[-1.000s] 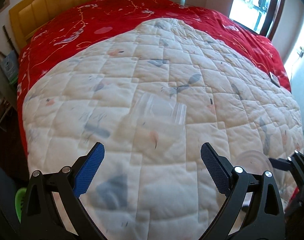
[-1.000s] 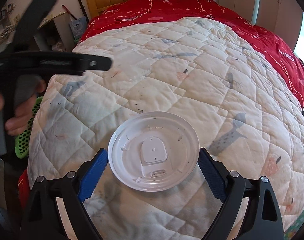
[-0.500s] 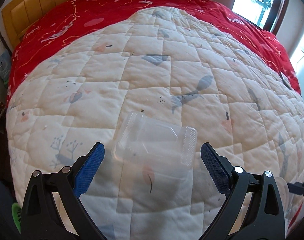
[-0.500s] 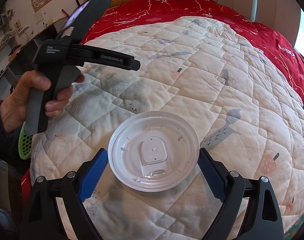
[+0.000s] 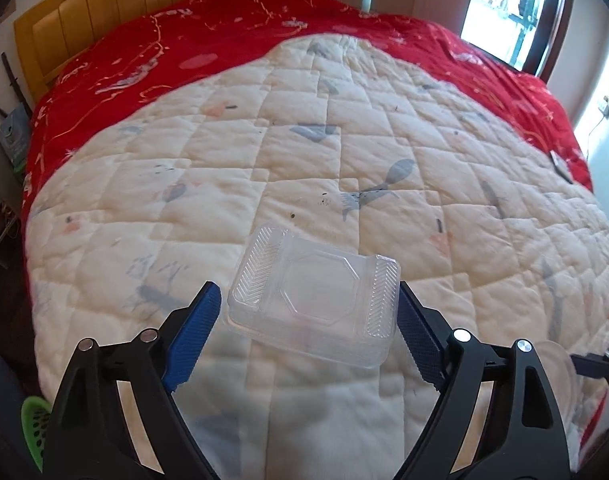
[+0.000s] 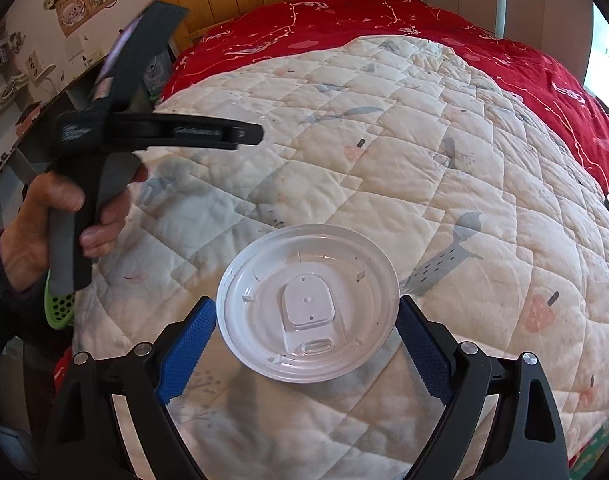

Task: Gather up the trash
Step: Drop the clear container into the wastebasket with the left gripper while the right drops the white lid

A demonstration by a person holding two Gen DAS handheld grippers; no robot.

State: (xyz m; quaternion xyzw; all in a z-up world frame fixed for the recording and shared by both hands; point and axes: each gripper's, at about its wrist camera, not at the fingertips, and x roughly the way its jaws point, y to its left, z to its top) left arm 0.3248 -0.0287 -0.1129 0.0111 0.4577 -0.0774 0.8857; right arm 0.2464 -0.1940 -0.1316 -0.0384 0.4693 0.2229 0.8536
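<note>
A: Closing on the clear plastic tray (image 5: 314, 300) is the step for the left hand-held gripper (image 5: 304, 334). Its jaws have just been narrowing, the tray sits between the blue pads (image 5: 192, 338), and a gap shows at the left pad while the right one looks about touching. Nothing is gripped yet, I'd say.

B: How would you finish it?

A: Squeeze slowly across the ribbed ends. Thin plastic like that will likely buckle or pop out if pinched hard, and the soft quilt (image 5: 304, 168) gives underneath.

B: And the right side?

A: The right hand-held gripper (image 6: 306, 344) stands wide around the round white lid (image 6: 308, 306), which lies flat on the quilt. Both pads sit just beside its rim; whether they press I cannot tell.

B: Room to move?

A: Plenty ahead across the bed. The near edge of the bed is close, with a green perforated basket (image 6: 58, 308) below it at the left, near the person's hand (image 6: 44, 224).
</note>
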